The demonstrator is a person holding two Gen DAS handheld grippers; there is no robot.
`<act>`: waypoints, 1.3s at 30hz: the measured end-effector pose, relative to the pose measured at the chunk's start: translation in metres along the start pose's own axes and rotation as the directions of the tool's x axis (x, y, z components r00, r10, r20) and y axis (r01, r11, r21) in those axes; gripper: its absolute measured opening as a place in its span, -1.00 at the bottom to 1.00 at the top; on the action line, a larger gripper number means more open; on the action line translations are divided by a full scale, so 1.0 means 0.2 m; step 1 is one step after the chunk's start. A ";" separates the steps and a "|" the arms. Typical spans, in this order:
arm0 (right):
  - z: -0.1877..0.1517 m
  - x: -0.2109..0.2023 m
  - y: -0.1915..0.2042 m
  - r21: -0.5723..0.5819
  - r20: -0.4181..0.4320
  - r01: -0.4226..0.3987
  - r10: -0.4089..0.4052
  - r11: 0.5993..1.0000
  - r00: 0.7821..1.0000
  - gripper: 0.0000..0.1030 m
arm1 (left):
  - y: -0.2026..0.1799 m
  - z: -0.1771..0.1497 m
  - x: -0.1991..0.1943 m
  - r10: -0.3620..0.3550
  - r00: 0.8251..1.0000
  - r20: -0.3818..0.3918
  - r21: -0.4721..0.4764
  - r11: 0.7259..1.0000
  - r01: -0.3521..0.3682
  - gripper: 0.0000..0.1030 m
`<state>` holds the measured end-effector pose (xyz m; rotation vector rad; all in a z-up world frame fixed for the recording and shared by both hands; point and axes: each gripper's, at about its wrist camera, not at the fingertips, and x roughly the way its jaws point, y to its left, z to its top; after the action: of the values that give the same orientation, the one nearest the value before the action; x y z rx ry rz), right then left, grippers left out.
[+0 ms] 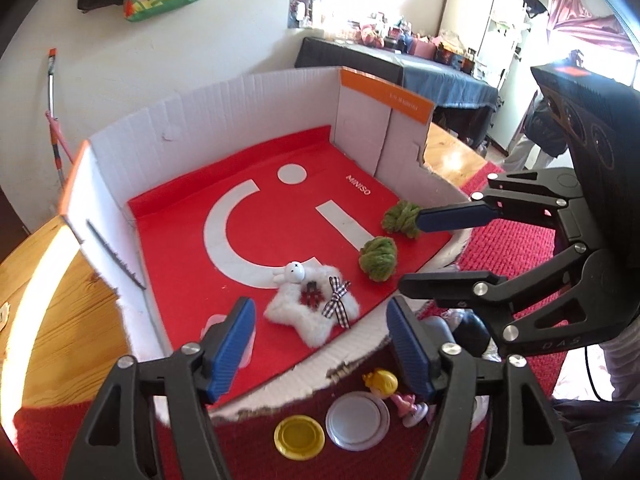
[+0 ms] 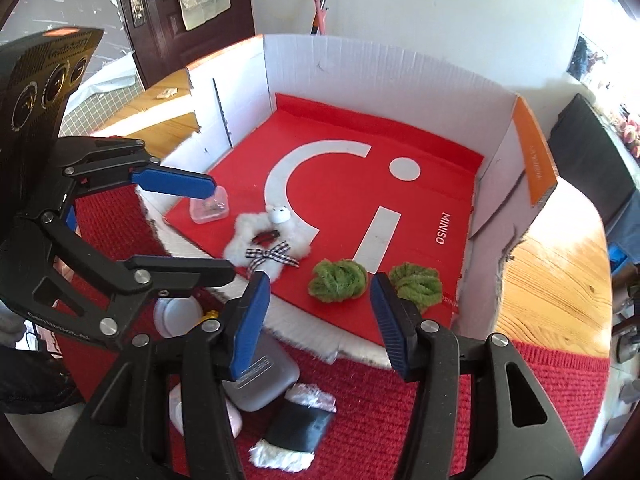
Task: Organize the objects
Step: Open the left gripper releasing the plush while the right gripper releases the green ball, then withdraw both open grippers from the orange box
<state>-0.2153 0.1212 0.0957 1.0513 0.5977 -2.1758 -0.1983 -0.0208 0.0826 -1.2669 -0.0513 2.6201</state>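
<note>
Both my left gripper (image 1: 320,344) and right gripper (image 2: 318,320) are open and empty over the box (image 2: 360,64), so next I grab the yellow lid (image 1: 299,437) just outside it.

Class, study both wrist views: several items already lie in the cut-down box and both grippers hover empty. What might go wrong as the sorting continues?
1. The left gripper and right gripper hang close together over the box's torn front edge; they might collide.
2. The green yarn balls sit near that low edge and could roll out if nudged.
3. The small clear container sits at the liner's corner, right under a left fingertip; a careless pass may tip it.
</note>
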 end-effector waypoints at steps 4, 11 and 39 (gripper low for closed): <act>-0.03 -0.08 0.02 0.015 0.031 0.009 -0.010 1.000 0.999 0.12 | -0.02 -0.03 -0.10 0.007 0.999 0.040 -0.022 1.000 -0.006 0.45; -0.07 -0.21 0.05 0.035 0.085 0.033 -0.036 0.999 0.996 0.29 | -0.06 -0.08 -0.23 0.065 0.992 0.104 -0.049 0.997 -0.060 0.58; -0.45 -0.39 0.17 0.161 0.199 0.169 -0.200 0.972 0.959 0.65 | -0.16 -0.47 -0.42 0.285 0.936 0.207 -0.257 0.939 -0.229 0.94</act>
<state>-0.1068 0.1816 0.1024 0.8439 0.4624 -2.4879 -0.0682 -0.0140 0.0917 -1.0748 -0.2521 3.0628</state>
